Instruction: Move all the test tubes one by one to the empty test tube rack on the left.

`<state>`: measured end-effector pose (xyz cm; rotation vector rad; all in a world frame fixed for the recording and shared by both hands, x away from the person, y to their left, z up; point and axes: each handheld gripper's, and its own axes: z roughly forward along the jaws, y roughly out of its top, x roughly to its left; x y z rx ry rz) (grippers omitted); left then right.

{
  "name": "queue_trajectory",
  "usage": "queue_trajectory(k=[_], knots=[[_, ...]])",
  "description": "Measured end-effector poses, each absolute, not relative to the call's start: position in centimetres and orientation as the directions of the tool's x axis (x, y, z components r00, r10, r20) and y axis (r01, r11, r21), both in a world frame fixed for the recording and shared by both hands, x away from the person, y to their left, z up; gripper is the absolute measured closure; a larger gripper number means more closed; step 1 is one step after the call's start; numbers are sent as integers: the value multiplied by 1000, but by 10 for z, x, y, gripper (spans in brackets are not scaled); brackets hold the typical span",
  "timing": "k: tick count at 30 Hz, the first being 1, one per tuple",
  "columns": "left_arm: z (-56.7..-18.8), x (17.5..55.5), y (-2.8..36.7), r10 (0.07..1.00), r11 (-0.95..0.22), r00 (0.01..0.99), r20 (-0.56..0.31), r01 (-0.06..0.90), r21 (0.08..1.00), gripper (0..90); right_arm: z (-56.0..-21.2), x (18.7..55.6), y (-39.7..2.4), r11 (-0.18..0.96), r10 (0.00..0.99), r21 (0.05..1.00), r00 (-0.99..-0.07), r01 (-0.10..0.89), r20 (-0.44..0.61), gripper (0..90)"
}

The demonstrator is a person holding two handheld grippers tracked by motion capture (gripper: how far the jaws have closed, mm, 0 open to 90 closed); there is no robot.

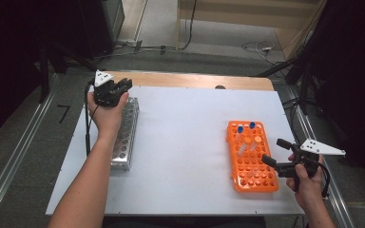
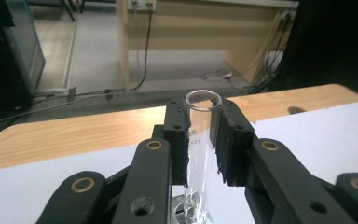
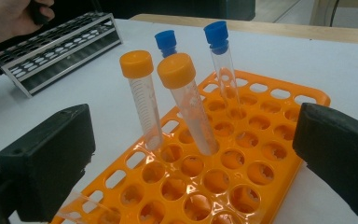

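Note:
My left gripper (image 2: pixel 203 122) is shut on a clear, uncapped glass test tube (image 2: pixel 198 154), which stands upright between the pads. Its lower end reaches down to the metal rack (image 2: pixel 186 212). From above, that gripper (image 1: pixel 118 89) hovers over the far end of the metal rack (image 1: pixel 125 135). My right gripper (image 1: pixel 274 152) stands open beside the near right edge of the orange rack (image 1: pixel 252 178), nothing between its jaws. In the right gripper view, two orange-capped tubes (image 3: pixel 142 93) and two blue-capped tubes (image 3: pixel 220 56) stand in the orange rack (image 3: pixel 261 172).
A white sheet (image 1: pixel 180 137) covers the table, with a bare wooden strip (image 1: pixel 190 80) along the far edge. Cables (image 1: pixel 261 47) lie on the floor beyond. The other hand (image 3: pixel 7 18) shows above the metal rack (image 3: pixel 56 49) in the right gripper view.

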<state>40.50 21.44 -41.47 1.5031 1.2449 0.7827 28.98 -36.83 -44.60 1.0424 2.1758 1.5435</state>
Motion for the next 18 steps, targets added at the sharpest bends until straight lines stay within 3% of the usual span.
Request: queue_trajectory(k=[5, 18], knots=[[-420, 408, 211, 965, -17, 251, -73, 339, 941, 753, -446, 290, -369, 166, 691, 903, -700, 395, 180, 0], [-432, 414, 209, 963, -18, 248, -107, 455, 890, 743, -447, 291, -368, 171, 691, 903, -701, 395, 176, 0]])
